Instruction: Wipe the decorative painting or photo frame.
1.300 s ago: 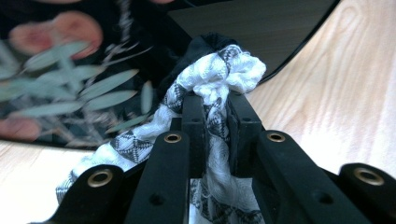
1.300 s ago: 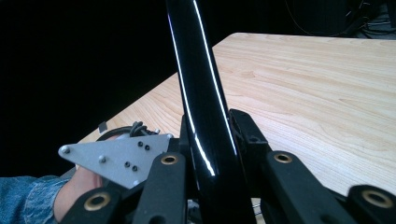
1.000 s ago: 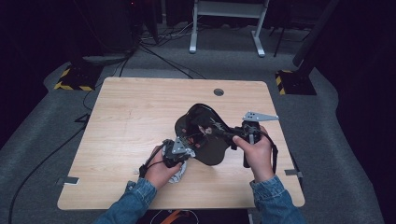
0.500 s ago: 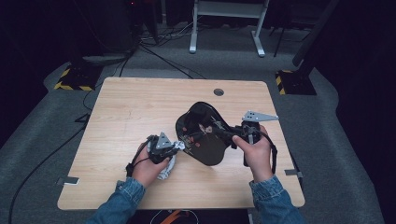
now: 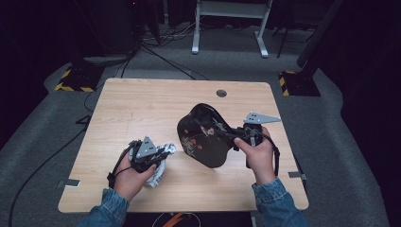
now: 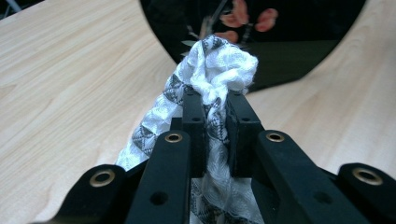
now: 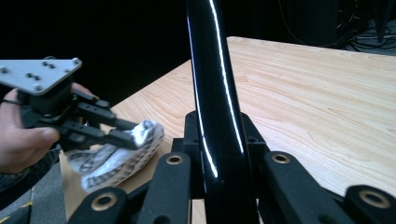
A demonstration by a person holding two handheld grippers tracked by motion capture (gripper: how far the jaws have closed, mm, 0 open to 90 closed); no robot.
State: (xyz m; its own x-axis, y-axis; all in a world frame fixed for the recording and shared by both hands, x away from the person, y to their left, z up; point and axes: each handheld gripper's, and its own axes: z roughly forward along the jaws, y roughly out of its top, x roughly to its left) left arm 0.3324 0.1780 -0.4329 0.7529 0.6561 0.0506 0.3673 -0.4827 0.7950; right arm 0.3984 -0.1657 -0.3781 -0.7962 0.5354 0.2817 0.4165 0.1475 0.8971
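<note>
A glossy black plate [image 5: 205, 137] with a red and white flower pattern stands tilted on edge above the wooden table [image 5: 142, 109]. My right gripper [image 5: 228, 135] is shut on its rim; in the right gripper view the plate's edge [image 7: 210, 70] rises between the pads of that gripper [image 7: 217, 122]. My left gripper [image 5: 169, 150] is shut on a crumpled white cloth with a grey pattern [image 5: 158, 174], just left of the plate and apart from it. In the left gripper view the cloth [image 6: 219, 70] bulges past the tips of the gripper [image 6: 215, 100], with the plate [image 6: 289, 56] behind.
A round cable hole [image 5: 221, 93] sits near the table's far edge. A white desk frame [image 5: 229, 19] and yellow-black striped bases [image 5: 75, 82] stand on the floor behind. The left half of the table [image 6: 70, 70] is bare wood.
My left gripper has drawn back to the left with the cloth, away from the plate's face. The right gripper and the plate have stayed put.
</note>
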